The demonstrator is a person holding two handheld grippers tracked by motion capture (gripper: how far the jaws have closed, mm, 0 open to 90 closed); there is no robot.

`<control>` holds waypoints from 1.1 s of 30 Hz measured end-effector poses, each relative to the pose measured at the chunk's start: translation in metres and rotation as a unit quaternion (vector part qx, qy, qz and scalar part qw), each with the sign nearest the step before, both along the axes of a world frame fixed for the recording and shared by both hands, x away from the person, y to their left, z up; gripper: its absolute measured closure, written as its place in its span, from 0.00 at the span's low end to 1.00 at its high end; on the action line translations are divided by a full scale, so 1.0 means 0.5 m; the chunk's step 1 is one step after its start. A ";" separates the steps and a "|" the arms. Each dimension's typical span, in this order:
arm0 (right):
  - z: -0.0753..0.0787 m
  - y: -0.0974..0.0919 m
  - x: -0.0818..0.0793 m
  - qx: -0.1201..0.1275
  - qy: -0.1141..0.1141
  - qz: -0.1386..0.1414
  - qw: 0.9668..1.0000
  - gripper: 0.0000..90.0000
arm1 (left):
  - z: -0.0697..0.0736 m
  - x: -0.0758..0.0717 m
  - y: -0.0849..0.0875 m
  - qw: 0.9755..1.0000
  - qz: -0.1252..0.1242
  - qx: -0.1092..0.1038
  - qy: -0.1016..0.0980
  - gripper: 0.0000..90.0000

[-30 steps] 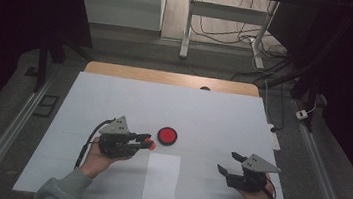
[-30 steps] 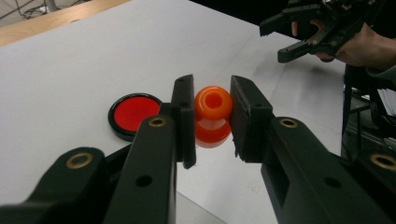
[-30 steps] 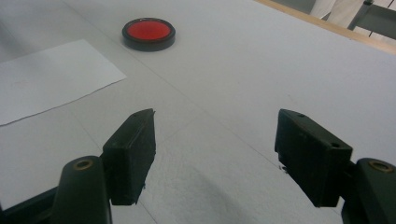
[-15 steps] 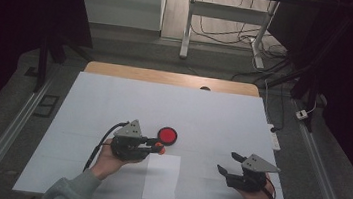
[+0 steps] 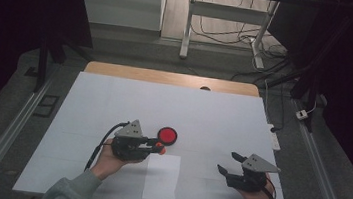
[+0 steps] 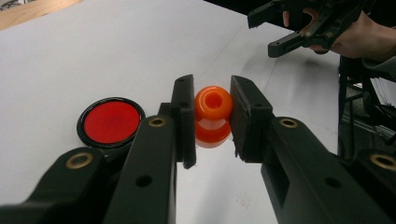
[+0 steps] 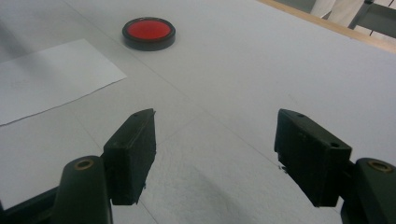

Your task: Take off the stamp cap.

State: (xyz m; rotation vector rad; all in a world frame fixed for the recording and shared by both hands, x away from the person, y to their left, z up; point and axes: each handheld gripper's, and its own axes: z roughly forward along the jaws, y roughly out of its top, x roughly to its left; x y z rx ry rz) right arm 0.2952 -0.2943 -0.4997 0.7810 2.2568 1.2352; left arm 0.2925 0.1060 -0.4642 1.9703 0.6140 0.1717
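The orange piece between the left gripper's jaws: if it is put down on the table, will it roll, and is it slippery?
The orange piece looks rounded, two bulges with a hole on top, so it may well roll once the left gripper lets go. Its glossy surface suggests a slippery grip. It seems small and probably light.

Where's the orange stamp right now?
The orange stamp is clamped between the jaws of the left gripper, just right of the red ink pad in the left gripper view, near the far edge of the white paper sheet.
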 end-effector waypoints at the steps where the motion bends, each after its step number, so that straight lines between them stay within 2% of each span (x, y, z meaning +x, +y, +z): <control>1: 0.000 0.000 0.000 -0.001 0.000 0.001 1.000 0.32 | 0.000 0.000 0.001 1.000 0.000 0.000 0.000 0.80; 17: 0.003 0.009 -0.002 0.005 0.003 0.004 1.000 0.33 | 0.000 0.002 0.006 1.000 0.004 -0.002 0.001 0.80; 18: 0.003 0.012 -0.002 0.012 0.004 0.008 1.000 0.33 | 0.000 0.002 0.007 1.000 0.004 -0.001 0.001 0.80; 22: 0.006 0.018 -0.004 0.008 0.005 0.010 1.000 0.33 | -0.001 0.005 0.007 1.000 0.003 -0.004 0.003 0.80; 27: 0.006 0.027 -0.002 0.020 0.005 0.017 1.000 0.33 | -0.003 0.012 0.009 1.000 0.000 -0.008 0.006 0.80; 33: 0.005 0.042 0.000 0.021 0.010 0.024 0.999 0.33 | -0.006 0.016 0.011 1.000 0.002 -0.007 0.010 0.80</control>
